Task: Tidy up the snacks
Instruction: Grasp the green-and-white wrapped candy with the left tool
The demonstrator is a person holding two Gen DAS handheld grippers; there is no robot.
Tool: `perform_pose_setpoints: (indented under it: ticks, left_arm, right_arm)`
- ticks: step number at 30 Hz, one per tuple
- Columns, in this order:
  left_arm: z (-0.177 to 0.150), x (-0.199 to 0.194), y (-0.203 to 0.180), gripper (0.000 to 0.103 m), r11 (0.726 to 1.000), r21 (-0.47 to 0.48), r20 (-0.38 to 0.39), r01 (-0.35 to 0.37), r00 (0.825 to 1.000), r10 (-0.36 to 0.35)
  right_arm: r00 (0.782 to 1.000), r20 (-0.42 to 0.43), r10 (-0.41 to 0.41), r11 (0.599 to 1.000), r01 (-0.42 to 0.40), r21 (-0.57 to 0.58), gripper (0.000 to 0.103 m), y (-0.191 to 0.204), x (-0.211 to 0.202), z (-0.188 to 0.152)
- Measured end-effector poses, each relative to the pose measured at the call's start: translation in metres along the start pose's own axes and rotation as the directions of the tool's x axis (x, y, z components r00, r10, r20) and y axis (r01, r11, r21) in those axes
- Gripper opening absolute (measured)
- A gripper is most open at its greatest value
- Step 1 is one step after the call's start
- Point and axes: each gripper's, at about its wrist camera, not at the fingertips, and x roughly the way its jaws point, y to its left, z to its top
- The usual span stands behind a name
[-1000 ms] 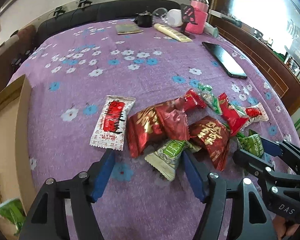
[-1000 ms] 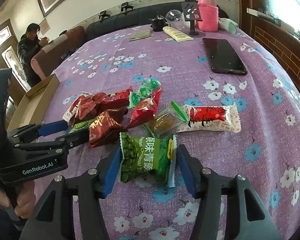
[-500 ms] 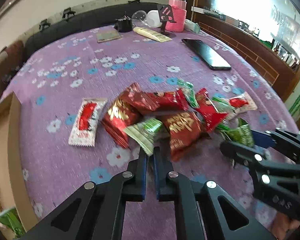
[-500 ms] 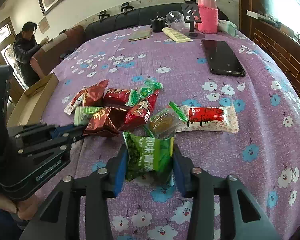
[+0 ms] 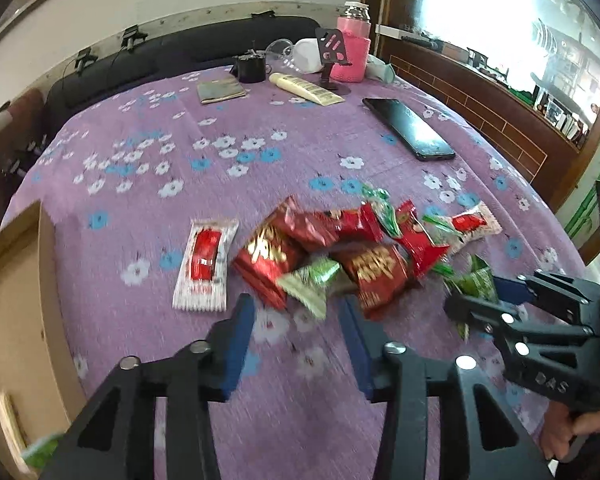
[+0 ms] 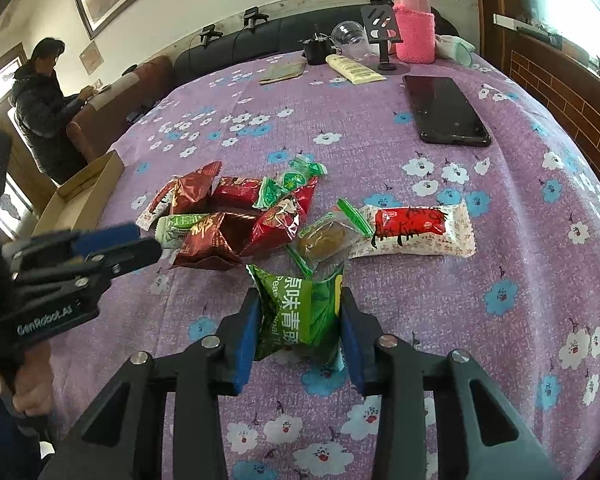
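1. My right claw (image 6: pixel 299 322) was clamped on the green pea packet (image 6: pixel 300 312), both blue pads pressing its sides so the wrapper buckled between them. The packet sat just off the near edge of the snack pile (image 6: pixel 252 220).
2. The packet was glossy green with white Chinese characters and a yellow strip along one edge; its top corners were crumpled.
3. My left claw (image 5: pixel 298 316) stood partly spread, its jaws having just been opening, with nothing between the pads. A small pale-green packet (image 5: pixel 312 280) lay just beyond its fingertips, at the near edge of the pile; whether a pad touched it I could not tell through the motion blur.
4. The pile held several dark red foil packets (image 5: pixel 376 272) overlapping each other, with green-wrapped sweets (image 6: pixel 296 180) tucked at the far side.
5. A white wrapper with a red panel (image 5: pixel 204 264) lay flat and apart from the pile, on the left in the left wrist view.
6. A second white-and-red wrapper (image 6: pixel 414 230) lay on the right of the pile in the right wrist view, touching a clear packet with a brown cake (image 6: pixel 326 238) inside.
7. All rested on the table (image 6: pixel 520 280), under a purple flowered cloth. An open cardboard box (image 6: pixel 80 196) stood at its left edge.
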Motion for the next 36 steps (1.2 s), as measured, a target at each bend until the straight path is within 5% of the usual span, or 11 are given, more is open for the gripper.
perform_pose_setpoints:
  ticks: [6, 10, 23, 31, 36]
  left_arm:
    - [0.019, 0.016, -0.010, 0.047, 0.997, 0.083, 0.008, -0.003, 1.000, 0.002]
    - [0.021, 0.027, -0.021, 0.029, 0.987, 0.158, -0.002, -0.030, 1.000, 0.031]
    - [0.007, 0.028, -0.022, 0.034, 0.978, 0.207, -0.048, -0.012, 0.999, 0.023]
    - [0.009, 0.034, -0.011, 0.036, 0.993, 0.116, -0.056, 0.010, 0.998, -0.003]
    - [-0.003, 0.026, -0.017, 0.033, 0.995, 0.086, -0.038, -0.041, 0.998, 0.045]
  right_arm:
    - [1.000, -0.004, 0.026, 1.000, -0.025, 0.018, 0.039, -0.003, 0.002, 0.000]
    - [0.999, -0.003, 0.033, 0.999, -0.032, 0.022, 0.039, -0.004, 0.002, 0.000]
    - [0.999, -0.002, 0.036, 0.999, -0.036, 0.027, 0.040, -0.004, 0.002, 0.000]
    - [1.000, -0.004, 0.027, 0.999, -0.027, 0.020, 0.040, -0.003, 0.002, 0.000]
    - [1.000, -0.008, 0.000, 1.000, 0.000, -0.007, 0.038, 0.001, 0.004, 0.000]
